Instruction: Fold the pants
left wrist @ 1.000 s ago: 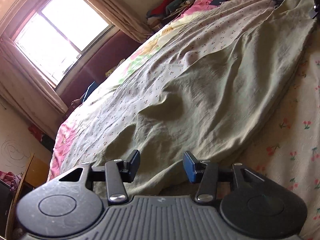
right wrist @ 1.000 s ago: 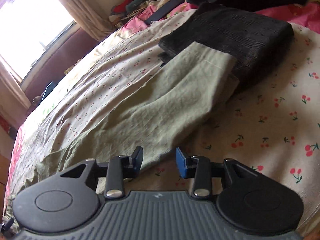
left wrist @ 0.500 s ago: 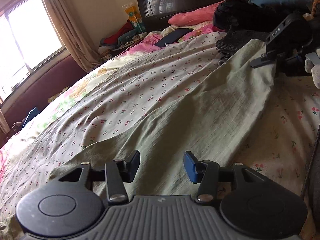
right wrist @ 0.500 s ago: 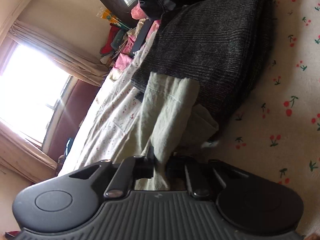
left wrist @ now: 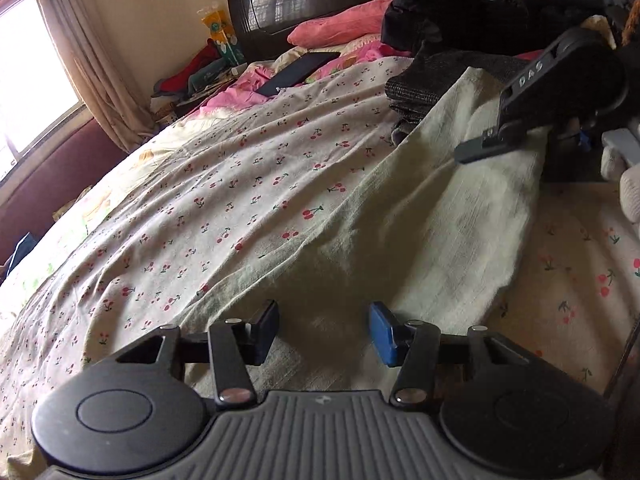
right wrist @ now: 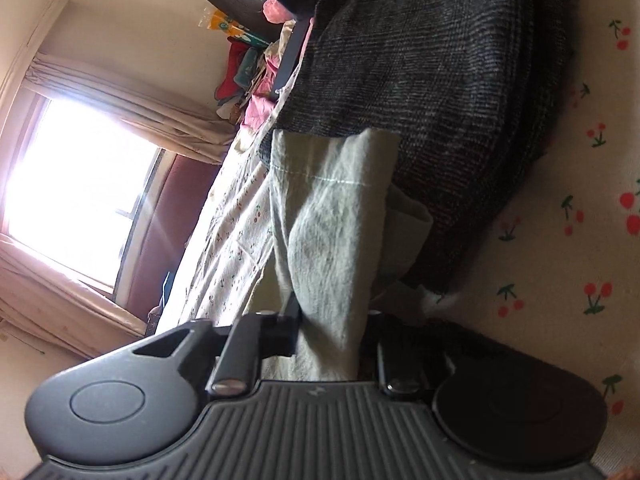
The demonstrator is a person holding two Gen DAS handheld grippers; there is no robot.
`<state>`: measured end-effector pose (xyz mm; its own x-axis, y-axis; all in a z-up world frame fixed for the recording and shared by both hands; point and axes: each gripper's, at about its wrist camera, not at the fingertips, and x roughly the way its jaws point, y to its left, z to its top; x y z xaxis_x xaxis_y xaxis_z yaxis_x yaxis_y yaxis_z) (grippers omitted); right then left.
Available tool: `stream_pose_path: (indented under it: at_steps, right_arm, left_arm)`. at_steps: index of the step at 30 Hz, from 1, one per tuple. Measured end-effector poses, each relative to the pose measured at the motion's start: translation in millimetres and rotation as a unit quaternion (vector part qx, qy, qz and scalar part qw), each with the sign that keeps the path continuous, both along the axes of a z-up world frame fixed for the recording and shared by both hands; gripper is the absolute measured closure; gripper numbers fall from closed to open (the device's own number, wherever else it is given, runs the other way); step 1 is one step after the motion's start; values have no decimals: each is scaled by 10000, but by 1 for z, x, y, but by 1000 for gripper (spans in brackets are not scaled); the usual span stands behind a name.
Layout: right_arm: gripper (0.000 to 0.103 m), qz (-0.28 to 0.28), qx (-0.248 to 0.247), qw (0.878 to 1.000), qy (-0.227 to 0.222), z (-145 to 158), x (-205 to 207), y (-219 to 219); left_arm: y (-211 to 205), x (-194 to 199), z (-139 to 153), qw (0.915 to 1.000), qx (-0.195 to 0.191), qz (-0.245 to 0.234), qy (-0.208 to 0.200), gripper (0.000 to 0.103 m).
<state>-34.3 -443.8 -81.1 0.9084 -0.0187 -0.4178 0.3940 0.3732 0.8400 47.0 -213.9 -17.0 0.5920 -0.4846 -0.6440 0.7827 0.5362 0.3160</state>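
now that my right claw (right wrist: 330, 336) has just closed on the pale green linen pants (right wrist: 332, 240), one end is caught.
my left claw (left wrist: 324, 334) hangs open over the other end, nothing pinched.

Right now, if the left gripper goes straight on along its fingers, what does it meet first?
Most likely the pale green pants spread on the bed: the left gripper, open, points down at that cloth. Depth unclear.

Cherry-print sheet (left wrist: 248, 184), dark folded garment (right wrist: 440, 80), pink pillow (left wrist: 340, 28), curtained window (right wrist: 80, 184).
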Motion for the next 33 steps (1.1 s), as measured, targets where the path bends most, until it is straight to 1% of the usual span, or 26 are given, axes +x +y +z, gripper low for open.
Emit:
stream_pose_path:
  at_steps: [1,2,4,5,6,7,8,9,10,11,12,14,15,16,17,19,21,23,25,26,27,28,29,31,32,33]
  right_arm:
    - [97,9,83,9997,-208,7,-3,-2]
    - [97,3,63,9992,-406,15,-8,-1]
    - [97,27,-282,9975,-641,32,-19,3]
    - [97,29,-448,9967,-674,35,-22,5]
    - [97,43,-525,9970,-568,32,-21,6]
    - [97,83,-478,9986,-197,22,-13,5]
    - [97,88,-308,9994,163,12,-7,3]
    - [97,106,-207,9995,199,7,-6,2]
    - [96,134,-226,9996,77,8,-7,2]
    - [92,226,-346,9991,-19,13,-5,1]
    - [90,247,-374,9990,-23,15,-4,0]
    - [88,203,-213,9996,-15,13,0,-5]
    - [92,183,-114,9998,44,13,0,-7]
    - [94,122,-106,9999,18,16,-1,-6]
    - [95,116,-151,9998,-74,22,-3,-3]
    - [96,238,-445,9981,-346,43,-6,14]
    - [96,481,-888,9939,-437,67,4,34]
    - [96,898,-1409,9847,-499,94,23,67]
    - [96,1287,-1933,9713,-505,115,41,106]
    - [96,1494,-2199,9627,-506,123,53,126]
    - [96,1704,-2460,9528,-514,129,66,148]
    - [96,1991,-2747,9394,-493,133,78,179]
    - [96,2219,-2924,9290,-474,134,89,204]
    - [97,2754,-3217,9046,-477,130,115,258]
    - [97,2966,-3365,8925,-469,127,123,283]
    - [97,3146,-3537,8798,-434,122,132,307]
  left_arm:
    - [-1,0,1,10000,-41,7,-16,40]
    - [-1,-1,5,9999,-139,-28,-45,40]
    - [0,-6,11,9991,-374,-126,-127,37]
    - [-4,-3,8,9991,-398,-101,-45,29]
    - [-9,1,2,9995,-266,-96,107,27]
    - [-15,6,-7,9997,-47,-84,221,26]
    - [-16,8,-9,9997,-32,-103,203,25]
    - [-13,8,-5,9998,-79,-99,182,25]
    - [-10,7,0,9998,-122,-64,150,25]
    - [-5,6,3,9998,-166,-20,98,25]
    - [3,5,6,9998,-202,48,35,25]
    - [21,6,6,9995,-197,228,100,25]
    - [27,7,4,9992,-163,296,190,24]
    - [38,6,0,9988,-157,352,304,24]
    - [49,4,0,9985,-217,395,318,24]
    - [67,1,3,9979,-286,500,297,24]
    - [86,0,9,9966,-412,673,255,24]
    - [113,2,17,9939,-566,916,254,24]
    - [142,4,23,9901,-674,1221,189,24]
    - [157,5,25,9877,-718,1380,147,24]
    - [173,5,28,9848,-771,1557,99,24]
    - [187,5,29,9818,-809,1715,68,24]
    - [205,5,30,9778,-843,1918,55,24]
    - [233,4,31,9703,-919,2237,104,24]
    - [249,3,31,9646,-996,2438,127,24]
    - [259,2,30,9607,-1056,2562,153,24]
